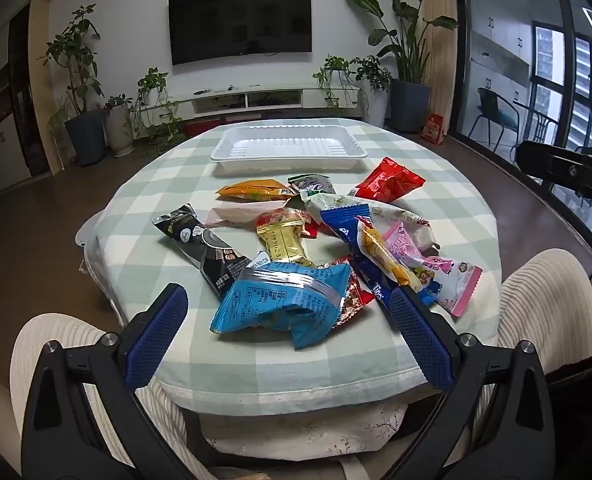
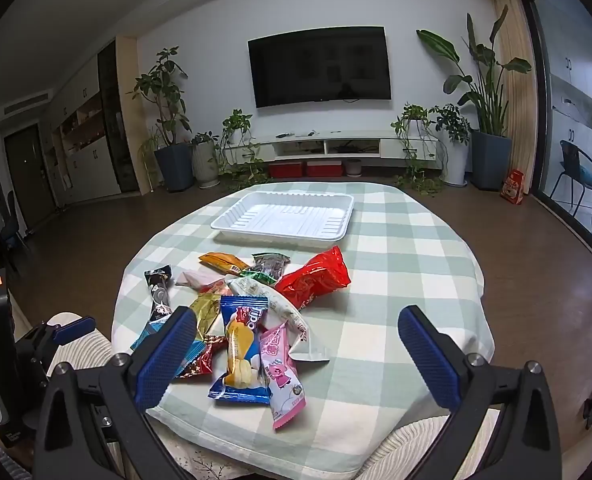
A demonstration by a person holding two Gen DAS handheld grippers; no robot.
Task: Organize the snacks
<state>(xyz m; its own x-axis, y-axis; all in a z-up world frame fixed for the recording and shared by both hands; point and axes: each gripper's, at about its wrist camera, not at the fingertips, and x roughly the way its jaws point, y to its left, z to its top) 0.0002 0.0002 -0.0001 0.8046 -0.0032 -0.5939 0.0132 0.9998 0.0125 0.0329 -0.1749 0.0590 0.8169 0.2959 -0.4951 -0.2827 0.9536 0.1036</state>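
Left-wrist view puts the light-blue packet (image 1: 284,304) just ahead of the wide-open, empty left gripper (image 1: 288,300), its long axis crosswise, while the equally open, empty right gripper (image 2: 296,330) hovers farther right and the white tray (image 1: 288,148) waits beyond the pile.

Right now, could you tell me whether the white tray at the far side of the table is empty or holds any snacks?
Empty. The white tray shows only its bare ribbed floor in both views; all the snack packets lie on the checked tablecloth in front of it.
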